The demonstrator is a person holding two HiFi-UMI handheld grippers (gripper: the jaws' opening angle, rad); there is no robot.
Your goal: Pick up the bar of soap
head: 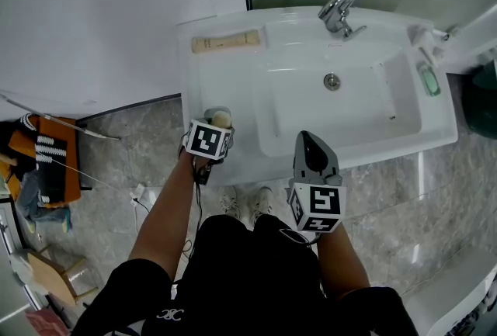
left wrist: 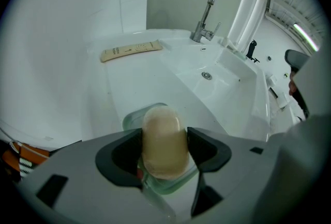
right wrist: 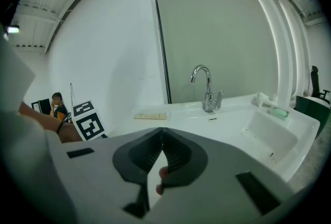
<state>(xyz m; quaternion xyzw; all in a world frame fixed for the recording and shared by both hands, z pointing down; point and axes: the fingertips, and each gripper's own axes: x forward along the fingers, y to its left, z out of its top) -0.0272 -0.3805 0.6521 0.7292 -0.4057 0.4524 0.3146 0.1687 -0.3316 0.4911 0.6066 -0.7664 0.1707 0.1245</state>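
Note:
A pale tan bar of soap [left wrist: 164,139] sits between the dark jaws of my left gripper [left wrist: 164,145], which are shut on its two sides. Under it lies a translucent green soap dish [left wrist: 135,117] on the washbasin's left counter. In the head view the soap [head: 221,119] shows just beyond the left gripper [head: 214,125] near the counter's front edge. My right gripper [head: 313,144] hovers over the basin's front rim; its jaws [right wrist: 161,135] meet at the tips with nothing held.
The white washbasin [head: 233,74] has a chrome tap [head: 340,12] at the back and a drain [head: 331,81] in the bowl. A beige tube [head: 226,41] lies at the back left of the counter. A small green item [head: 429,80] rests on the right ledge.

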